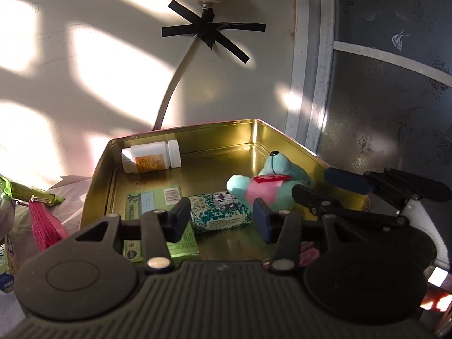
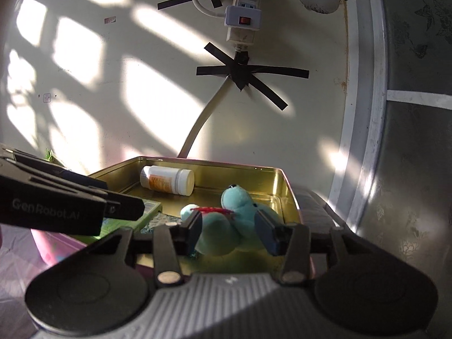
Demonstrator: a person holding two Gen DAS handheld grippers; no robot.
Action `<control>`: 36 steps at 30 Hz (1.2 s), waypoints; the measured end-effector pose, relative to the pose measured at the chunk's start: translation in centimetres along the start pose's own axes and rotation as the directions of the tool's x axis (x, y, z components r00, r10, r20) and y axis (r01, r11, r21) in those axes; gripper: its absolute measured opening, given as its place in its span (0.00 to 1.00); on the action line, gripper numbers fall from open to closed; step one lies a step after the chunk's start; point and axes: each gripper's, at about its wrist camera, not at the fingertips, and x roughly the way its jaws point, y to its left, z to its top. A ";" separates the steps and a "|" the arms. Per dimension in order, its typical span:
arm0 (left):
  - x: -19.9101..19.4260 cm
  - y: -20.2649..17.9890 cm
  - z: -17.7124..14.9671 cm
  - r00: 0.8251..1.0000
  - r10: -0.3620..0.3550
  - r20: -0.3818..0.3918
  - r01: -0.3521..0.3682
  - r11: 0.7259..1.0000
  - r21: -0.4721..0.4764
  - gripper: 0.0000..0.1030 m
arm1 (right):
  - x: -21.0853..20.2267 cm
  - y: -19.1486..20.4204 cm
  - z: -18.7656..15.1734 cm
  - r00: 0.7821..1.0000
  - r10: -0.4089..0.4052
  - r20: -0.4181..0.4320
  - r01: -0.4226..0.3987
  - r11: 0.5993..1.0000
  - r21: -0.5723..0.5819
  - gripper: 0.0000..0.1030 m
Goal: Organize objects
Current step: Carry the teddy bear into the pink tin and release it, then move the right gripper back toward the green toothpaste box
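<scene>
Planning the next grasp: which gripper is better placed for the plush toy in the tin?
Right. The right gripper is open with the plush toy between its fingers. The left gripper is open over the patterned box, beside the toy.

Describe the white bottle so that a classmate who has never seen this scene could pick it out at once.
Find the gold tin tray below the taped cable on the wall. In its far left corner lies the white bottle, on its side against the wall. Alone among the tray's things it is round, with an orange label and a white cap.

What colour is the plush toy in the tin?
Teal plush toy with pink belly and red collar; left wrist view shows it best.
</scene>
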 end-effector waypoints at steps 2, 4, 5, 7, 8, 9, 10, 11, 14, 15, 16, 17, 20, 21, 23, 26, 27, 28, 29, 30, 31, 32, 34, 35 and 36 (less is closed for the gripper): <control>-0.9 0.5 -0.1 1.000 0.020 -0.003 -0.020 1.000 -0.011 0.50 | -0.5 0.1 -0.1 1.000 0.014 0.004 -0.014 1.000 0.016 0.42; -2.0 0.9 -0.4 0.998 0.055 -0.006 -0.055 0.998 -0.015 0.50 | -1.4 0.6 0.0 1.000 0.022 0.021 -0.022 1.000 0.022 0.42; -2.7 1.1 -0.6 0.998 0.068 -0.005 -0.068 0.998 -0.015 0.50 | -1.8 0.8 0.0 0.999 0.027 0.029 -0.027 0.999 0.027 0.42; -4.1 1.5 -1.2 0.996 0.087 -0.003 -0.087 0.996 -0.019 0.50 | -2.8 1.2 0.1 0.998 0.039 0.045 -0.042 0.998 0.046 0.42; -4.8 1.8 -1.6 0.996 0.094 -0.004 -0.094 0.995 -0.022 0.51 | -3.4 1.4 0.1 0.997 0.048 0.054 -0.051 0.997 0.058 0.42; -5.3 2.0 -2.1 0.995 0.102 -0.009 -0.102 0.994 -0.022 0.51 | -4.0 1.6 0.0 0.996 0.058 0.065 -0.063 0.995 0.073 0.42; -5.8 2.2 -2.6 0.993 0.115 -0.019 -0.115 0.993 -0.020 0.51 | -4.6 1.8 -0.1 0.995 0.068 0.077 -0.075 0.993 0.088 0.43; -6.2 2.3 -3.1 0.991 0.131 -0.030 -0.132 0.991 -0.015 0.52 | -5.1 2.0 -0.2 0.993 0.076 0.086 -0.084 0.991 0.100 0.44; -7.2 3.0 -4.8 0.983 0.175 -0.059 -0.176 0.984 -0.008 0.52 | -6.5 2.7 -0.7 0.989 0.100 0.106 -0.116 0.982 0.151 0.46; -7.5 3.3 -5.2 0.981 0.184 -0.069 -0.185 0.983 -0.009 0.52 | -6.8 3.0 -0.9 0.989 0.109 0.102 -0.125 0.978 0.164 0.46; -7.7 3.6 -5.7 0.978 0.194 -0.082 -0.196 0.981 -0.013 0.52 | -7.0 3.2 -1.1 0.988 0.119 0.097 -0.134 0.975 0.176 0.46; -7.9 3.9 -6.1 0.976 0.200 -0.092 -0.202 0.979 -0.018 0.52 | -7.2 3.4 -1.2 0.988 0.127 0.089 -0.142 0.972 0.186 0.46; -8.4 4.7 -7.0 0.973 0.201 -0.112 -0.207 0.978 -0.037 0.52 | -7.4 4.1 -1.5 0.985 0.162 0.056 -0.170 0.962 0.214 0.46; -8.6 4.9 -7.1 0.973 0.201 -0.112 -0.206 0.978 -0.041 0.52 | -7.4 4.3 -1.5 0.985 0.168 0.046 -0.174 0.960 0.218 0.46; -8.9 5.2 -7.4 0.974 0.196 -0.109 -0.203 0.978 -0.050 0.52 | -7.7 4.8 -1.6 0.984 0.175 0.035 -0.179 0.960 0.218 0.46; -9.4 5.7 -7.7 0.976 0.193 -0.102 -0.199 0.978 -0.058 0.53 | -8.2 5.6 -1.7 0.982 0.186 0.025 -0.187 0.960 0.207 0.47; -9.4 5.8 -7.8 0.976 0.193 -0.102 -0.200 0.978 -0.061 0.53 | -8.3 6.0 -1.7 0.982 0.189 0.022 -0.190 0.961 0.199 0.48; -9.6 6.1 -8.1 0.975 0.194 -0.104 -0.202 0.977 -0.066 0.53 | -8.4 6.4 -1.7 0.981 0.192 0.019 -0.192 0.963 0.191 0.48; -9.6 6.3 -8.4 0.975 0.196 -0.109 -0.204 0.976 -0.071 0.53 | -8.5 6.7 -1.7 0.981 0.194 0.016 -0.194 0.964 0.182 0.48; -9.7 6.6 -8.6 0.973 0.199 -0.114 -0.208 0.975 -0.077 0.53 | -8.5 7.0 -1.7 0.980 0.197 0.013 -0.196 0.965 0.176 0.48; -9.7 6.9 -8.9 0.972 0.203 -0.121 -0.214 0.973 -0.084 0.53 | -8.5 7.3 -1.7 0.980 0.201 0.010 -0.199 0.965 0.171 0.48; -9.8 7.3 -9.1 0.970 0.208 -0.126 -0.220 0.971 -0.091 0.53 | -8.4 7.6 -1.7 0.979 0.205 0.006 -0.203 0.965 0.167 0.48; -9.9 8.2 -9.5 0.966 0.220 -0.134 -0.235 0.966 -0.104 0.53 | -8.3 8.4 -1.8 0.976 0.218 -0.005 -0.214 0.964 0.156 0.48; -10.0 8.7 -9.7 0.964 0.227 -0.138 -0.243 0.964 -0.111 0.53 | -8.2 8.7 -1.8 0.974 0.225 -0.011 -0.220 0.964 0.151 0.48; -10.1 9.1 -9.9 0.962 0.233 -0.140 -0.250 0.961 -0.118 0.53 | -8.1 9.2 -1.8 0.973 0.232 -0.017 -0.227 0.963 0.146 0.48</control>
